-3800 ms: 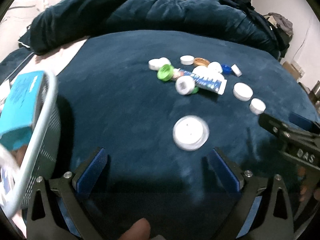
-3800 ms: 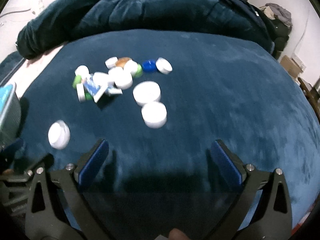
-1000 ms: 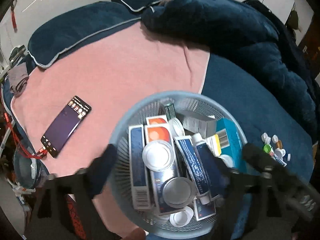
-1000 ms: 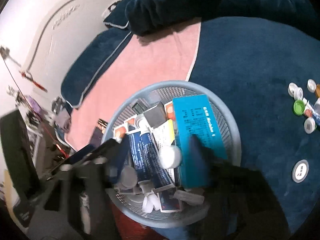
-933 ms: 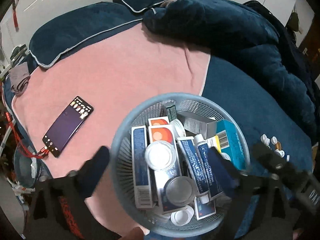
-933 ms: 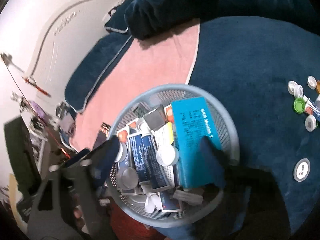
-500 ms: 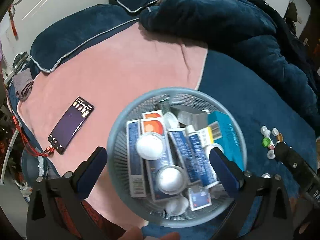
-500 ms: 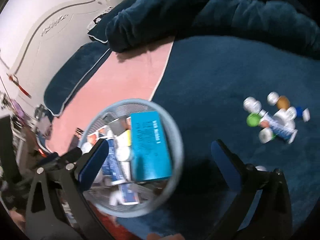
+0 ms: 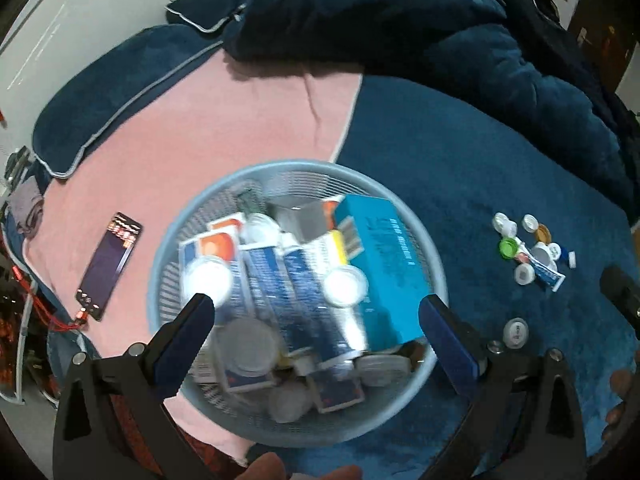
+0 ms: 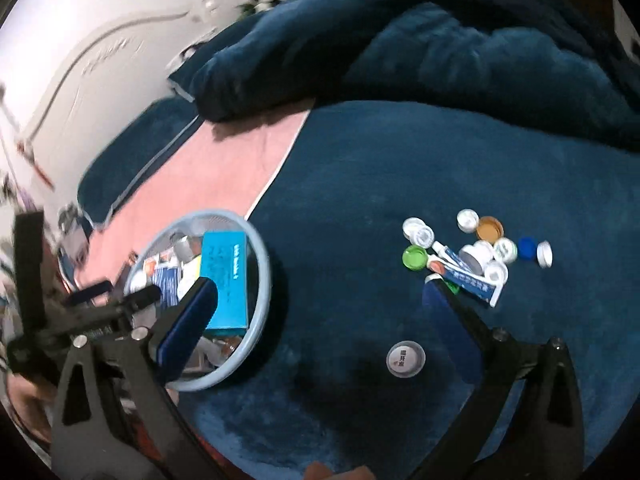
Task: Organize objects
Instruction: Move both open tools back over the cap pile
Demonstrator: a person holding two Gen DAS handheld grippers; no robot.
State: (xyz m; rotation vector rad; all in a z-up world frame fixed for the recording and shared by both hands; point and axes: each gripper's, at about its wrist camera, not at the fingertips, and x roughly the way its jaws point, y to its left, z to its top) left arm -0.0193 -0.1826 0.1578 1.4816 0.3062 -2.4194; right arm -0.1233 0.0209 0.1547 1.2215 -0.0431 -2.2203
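Observation:
A pale blue mesh basket (image 9: 400, 196) holds a teal box (image 9: 384, 268), blue tubes in cartons and white lids. My left gripper (image 9: 316, 304) hangs open and empty right above it. In the right wrist view the basket (image 10: 262, 256) sits at the left. My right gripper (image 10: 320, 286) is open and empty over the dark blue blanket between the basket and a cluster of caps (image 10: 476, 252). The cluster includes a green cap (image 10: 415, 257) and a toothpaste tube (image 10: 468, 280). One round white lid (image 10: 405, 359) lies alone nearer to me.
A phone (image 9: 110, 264) lies on the pink sheet (image 9: 240, 120) left of the basket, with a red cable at the bed's edge. A heaped dark blue duvet (image 9: 400, 20) bounds the far side. Bare blanket (image 10: 400, 160) stretches between basket and caps.
Both pairs of jaws have spread wider. The right gripper has swung away from the basket toward the caps, so the basket now sits at its left. The left gripper drifted slightly right over the basket.

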